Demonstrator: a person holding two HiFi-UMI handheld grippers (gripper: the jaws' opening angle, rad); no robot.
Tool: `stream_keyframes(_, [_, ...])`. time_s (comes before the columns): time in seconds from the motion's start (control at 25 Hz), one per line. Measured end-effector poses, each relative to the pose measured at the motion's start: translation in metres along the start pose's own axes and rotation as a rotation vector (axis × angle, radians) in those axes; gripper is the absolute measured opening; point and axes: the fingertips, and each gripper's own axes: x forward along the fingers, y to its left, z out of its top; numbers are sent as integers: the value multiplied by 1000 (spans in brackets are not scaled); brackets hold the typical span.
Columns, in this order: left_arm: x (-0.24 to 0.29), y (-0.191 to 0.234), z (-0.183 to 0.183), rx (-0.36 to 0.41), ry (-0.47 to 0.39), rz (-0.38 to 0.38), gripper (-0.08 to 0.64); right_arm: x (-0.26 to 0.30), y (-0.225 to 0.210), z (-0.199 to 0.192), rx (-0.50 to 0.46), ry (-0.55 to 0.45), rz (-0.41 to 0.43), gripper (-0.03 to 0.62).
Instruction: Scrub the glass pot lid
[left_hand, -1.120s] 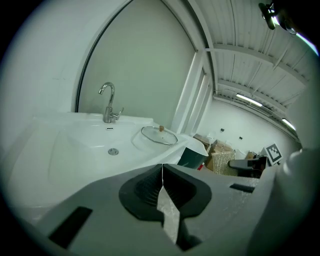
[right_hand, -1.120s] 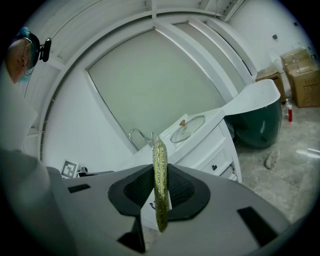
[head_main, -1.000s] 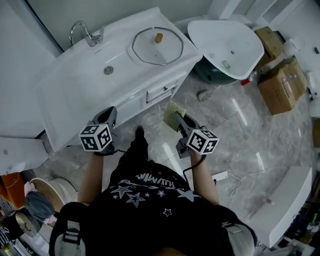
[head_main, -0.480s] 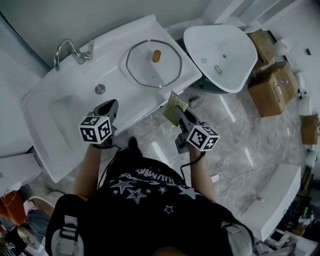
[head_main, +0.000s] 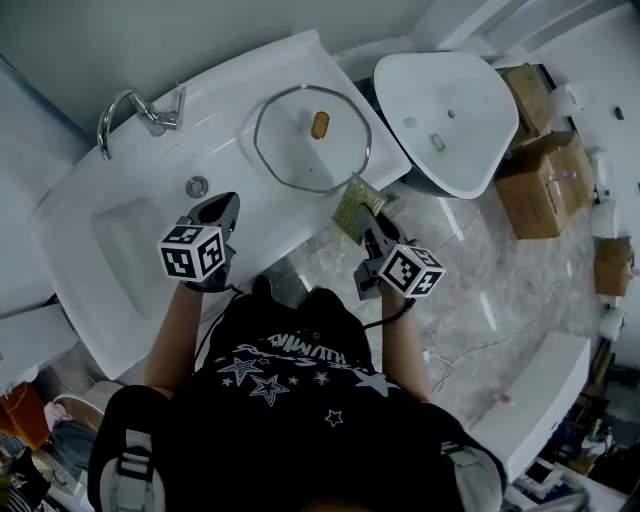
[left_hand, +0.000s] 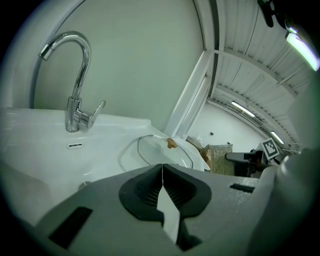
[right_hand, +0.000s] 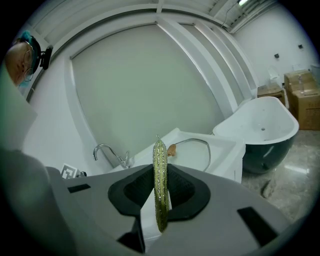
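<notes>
Glass lid (head_main: 300, 152) lay flat on the white bench (head_main: 232, 172), upper centre of the head view, right of the tap (head_main: 135, 106). Left gripper (head_main: 216, 211) jaws were pressed together, empty. Right gripper (head_main: 364, 224) jaws pinched a yellow-green sponge (head_main: 356, 205) near the lid's lower right edge.

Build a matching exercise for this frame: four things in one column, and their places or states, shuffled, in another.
Things
1. glass pot lid
2. scouring pad
3. faucet
4. left claw

Places or states
A. shut, with nothing in it
B. clamped on edge in the right claw
C. lying flat on the white counter, beside the basin
D. standing at the back rim of the basin

Pairs: 1-C, 2-B, 3-D, 4-A
</notes>
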Motion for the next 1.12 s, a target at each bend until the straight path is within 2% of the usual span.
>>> stream_keyframes(0.12, [6, 4, 2, -8, 5, 27, 11, 17, -10, 9, 0, 8, 19, 70])
stream_keyframes(0.36, [12, 15, 7, -45, -11, 135, 11, 64, -34, 43, -43, 34, 92, 71])
stream_keyframes(0.64, [30, 4, 25, -90, -56, 285, 11, 117, -58, 98, -216, 100, 215, 71])
stream_keyframes(0.76, [35, 3, 32, -111, -80, 346, 11, 142, -63, 109, -350, 141, 265, 71])
stream_keyframes(0.92, [33, 0, 35, -152, -119, 434, 11, 178, -60, 118, -616, 205, 343, 71])
stream_keyframes(1.12, [26, -5, 27, -203, -144, 520, 11, 220, -44, 124, -931, 228, 444, 69])
